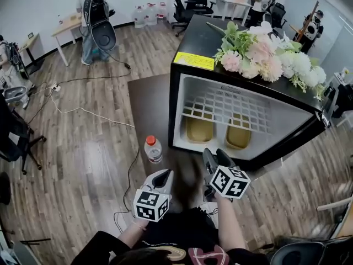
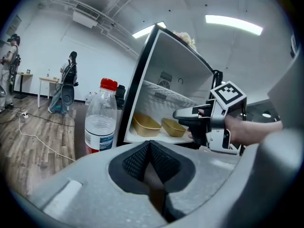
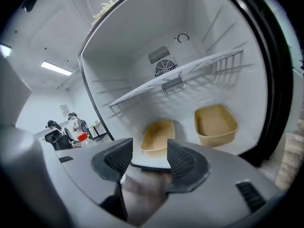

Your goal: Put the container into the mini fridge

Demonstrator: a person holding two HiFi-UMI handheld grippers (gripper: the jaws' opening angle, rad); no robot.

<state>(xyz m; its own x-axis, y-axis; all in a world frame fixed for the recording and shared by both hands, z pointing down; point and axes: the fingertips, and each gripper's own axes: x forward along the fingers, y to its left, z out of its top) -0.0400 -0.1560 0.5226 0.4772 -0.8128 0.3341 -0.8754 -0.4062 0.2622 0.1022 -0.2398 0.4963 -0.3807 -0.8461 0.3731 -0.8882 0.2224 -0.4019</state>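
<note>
Mini fridge point(image 1: 198, 37): glossy black shell, smooth white interior. Containers point(image 1: 199, 130): matt tan plastic. Floor point(image 1: 83, 148): wood planks.

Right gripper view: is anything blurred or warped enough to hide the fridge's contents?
Right gripper view: fisheye bows the mini fridge frame, yet both tan containers read clearly; only the patch below the fingers smears. Head view: dark smear between left gripper and right gripper.
</note>
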